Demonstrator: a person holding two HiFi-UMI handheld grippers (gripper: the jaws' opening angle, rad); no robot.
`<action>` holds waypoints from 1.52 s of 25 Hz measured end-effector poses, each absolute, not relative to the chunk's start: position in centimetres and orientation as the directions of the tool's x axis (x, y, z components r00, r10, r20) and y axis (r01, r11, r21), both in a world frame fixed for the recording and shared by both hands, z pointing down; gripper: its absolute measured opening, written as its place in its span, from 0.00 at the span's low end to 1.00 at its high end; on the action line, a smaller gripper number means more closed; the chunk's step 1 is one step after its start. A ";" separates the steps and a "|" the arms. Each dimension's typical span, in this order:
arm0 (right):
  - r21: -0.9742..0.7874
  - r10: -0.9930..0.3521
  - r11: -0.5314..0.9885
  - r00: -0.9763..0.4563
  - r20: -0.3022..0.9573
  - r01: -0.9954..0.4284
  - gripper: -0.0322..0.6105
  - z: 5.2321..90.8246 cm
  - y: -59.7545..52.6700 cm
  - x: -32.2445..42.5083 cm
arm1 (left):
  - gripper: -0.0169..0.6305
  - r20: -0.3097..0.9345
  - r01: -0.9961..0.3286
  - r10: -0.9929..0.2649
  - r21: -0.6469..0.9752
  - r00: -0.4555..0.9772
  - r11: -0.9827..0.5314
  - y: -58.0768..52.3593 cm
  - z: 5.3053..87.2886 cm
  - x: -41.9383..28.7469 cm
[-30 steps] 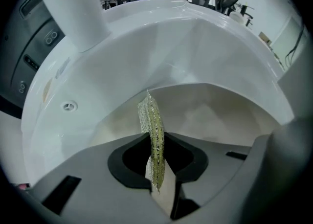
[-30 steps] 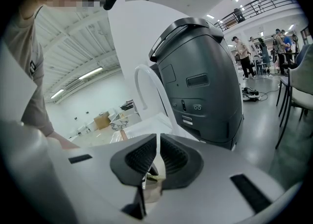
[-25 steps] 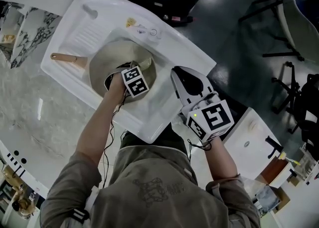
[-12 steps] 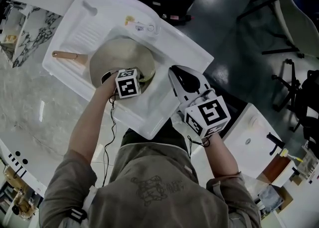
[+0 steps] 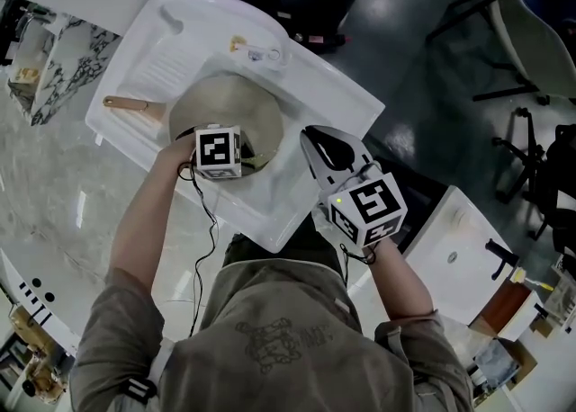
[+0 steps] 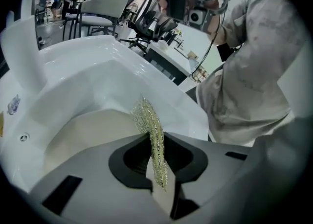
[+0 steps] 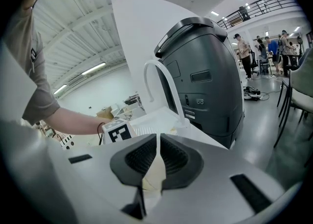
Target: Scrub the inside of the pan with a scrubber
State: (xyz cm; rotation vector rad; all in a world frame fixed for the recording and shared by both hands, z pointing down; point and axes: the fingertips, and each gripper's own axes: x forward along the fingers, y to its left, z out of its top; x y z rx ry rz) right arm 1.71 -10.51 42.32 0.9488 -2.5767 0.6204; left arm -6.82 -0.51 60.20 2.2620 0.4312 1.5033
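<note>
Pan (image 5: 225,100) sits in the white sink (image 5: 335,95), handle (image 5: 126,104) pointing left. Left hand-held gripper (image 6: 156,157) is clamped on the scrubber (image 6: 148,120), a thin glittery mesh pad held on edge over the pan's near side. The pad looks soft and light and will probably flex, so grip it deep. Right hand-held gripper (image 7: 157,162) has its jaws together and is empty, beside the sink. The pan may skate on the smooth basin, so pin it by the handle.
</note>
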 end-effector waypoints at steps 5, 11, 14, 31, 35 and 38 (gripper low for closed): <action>-0.286 -0.532 0.677 -0.720 0.445 -0.678 0.11 42.5 -10.1 1.6 | 0.14 0.822 0.001 0.322 0.365 0.470 -0.931 -5.3 56.6 -8.1; -0.290 -0.550 0.653 -0.701 0.454 -0.700 0.11 43.1 -10.5 2.1 | 0.14 0.959 -0.132 -0.150 -0.121 0.239 -0.984 -15.7 59.4 -12.8; -0.293 -0.553 0.644 -0.695 0.459 -0.706 0.11 43.3 -10.4 1.9 | 0.14 0.951 -0.081 -0.289 -0.281 0.111 -0.956 -17.8 61.8 -14.2; -0.300 -0.566 0.609 -0.667 0.485 -0.735 0.11 44.4 -10.0 1.0 | 0.14 0.974 -0.011 -0.221 -0.221 -0.045 -0.975 -14.1 71.1 -15.1; -0.291 -0.551 0.623 -0.671 0.496 -0.726 0.11 44.7 -9.1 0.2 | 0.14 0.991 0.044 -0.128 -0.126 -0.029 -0.991 -11.3 71.6 -15.1; -0.284 -0.538 0.636 -0.676 0.503 -0.718 0.11 44.9 -8.5 -0.3 | 0.14 0.995 0.105 -0.092 -0.089 -0.025 -0.990 -9.7 71.4 -15.3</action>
